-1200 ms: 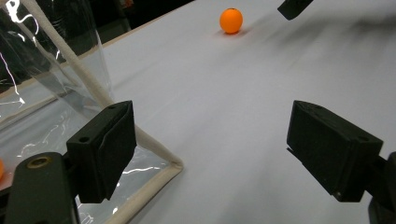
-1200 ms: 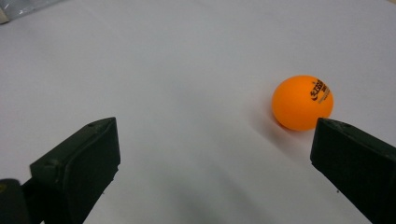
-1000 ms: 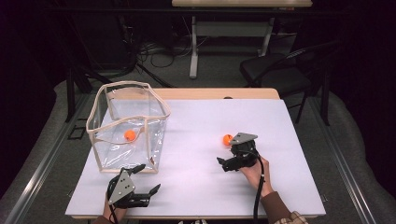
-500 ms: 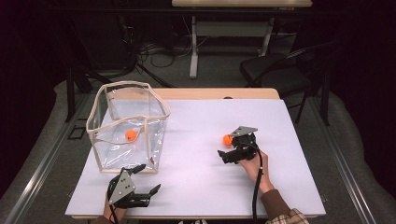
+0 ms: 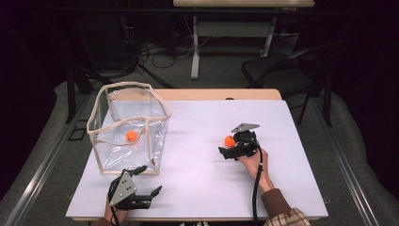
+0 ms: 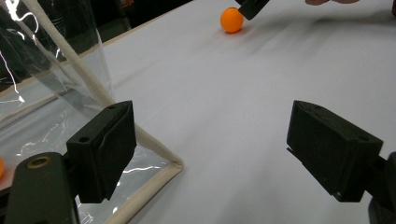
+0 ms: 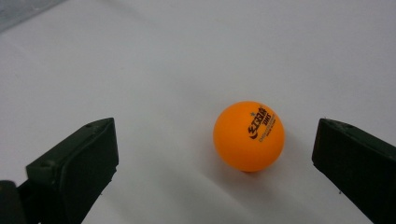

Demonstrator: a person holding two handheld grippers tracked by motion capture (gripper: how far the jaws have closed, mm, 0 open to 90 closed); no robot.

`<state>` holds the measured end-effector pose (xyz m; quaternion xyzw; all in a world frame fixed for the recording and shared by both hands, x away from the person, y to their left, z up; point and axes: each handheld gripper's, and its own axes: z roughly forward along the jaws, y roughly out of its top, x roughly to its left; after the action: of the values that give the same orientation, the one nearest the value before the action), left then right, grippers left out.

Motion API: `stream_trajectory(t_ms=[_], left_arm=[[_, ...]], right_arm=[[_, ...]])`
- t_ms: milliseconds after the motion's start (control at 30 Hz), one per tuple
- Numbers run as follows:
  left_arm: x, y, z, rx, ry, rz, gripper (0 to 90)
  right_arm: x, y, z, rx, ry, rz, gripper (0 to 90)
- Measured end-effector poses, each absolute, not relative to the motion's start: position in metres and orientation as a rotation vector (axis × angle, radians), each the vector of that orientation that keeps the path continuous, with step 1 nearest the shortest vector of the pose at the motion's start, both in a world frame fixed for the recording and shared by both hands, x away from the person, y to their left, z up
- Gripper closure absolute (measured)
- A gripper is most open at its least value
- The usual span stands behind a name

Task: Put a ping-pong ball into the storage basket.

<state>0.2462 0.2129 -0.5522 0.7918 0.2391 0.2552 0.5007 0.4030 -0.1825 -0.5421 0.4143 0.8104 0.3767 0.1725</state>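
An orange ping-pong ball (image 5: 229, 141) with dark print lies on the white table top right of centre. My right gripper (image 5: 228, 146) is open around it, and the ball (image 7: 249, 136) sits on the table between the two black jaws, nearer the right one, touching neither. A second orange ball (image 5: 131, 136) rests on the floor of a clear plastic bin (image 5: 155, 110) with a cream rim at the left. My left gripper (image 5: 151, 179) is open with nothing in it near the table's front edge, just in front of the bin's near corner (image 6: 173, 164). The left gripper view shows the first ball (image 6: 232, 19) far off.
The white sheet (image 5: 197, 188) covers a wooden table (image 5: 216, 94). A black chair (image 5: 277, 75) and a desk frame with cables stand beyond the far edge. A hand and plaid sleeve (image 5: 282, 217) come in at the bottom right.
My right gripper has moved a little away from the person, bringing its open jaws around the ball on the table. The left gripper and both balls have stayed put.
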Motion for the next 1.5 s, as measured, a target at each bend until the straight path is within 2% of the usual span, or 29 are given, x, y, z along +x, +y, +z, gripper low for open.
stream_trajectory(t_ms=[200,367,533,1033,1500], left_arm=[[0.246,0.213,-0.552,1.914,0.578,0.617,15.9],[0.246,0.213,-0.552,1.911,0.578,0.615,15.9],[0.246,0.213,-0.552,1.914,0.575,0.614,15.9],[0.246,0.213,-0.552,1.914,0.575,0.613,15.9],[0.246,0.213,-0.552,1.913,0.577,0.616,15.9]], right_arm=[[0.407,-0.183,-0.547,1.200,2.309,1.061,1.8],[0.410,-0.186,-0.550,1.219,2.291,1.062,14.1],[0.413,-0.185,-0.552,1.245,2.275,1.033,20.6],[0.415,-0.183,-0.554,1.266,2.281,0.962,49.7],[0.411,-0.184,-0.545,1.252,2.269,0.955,50.4]])
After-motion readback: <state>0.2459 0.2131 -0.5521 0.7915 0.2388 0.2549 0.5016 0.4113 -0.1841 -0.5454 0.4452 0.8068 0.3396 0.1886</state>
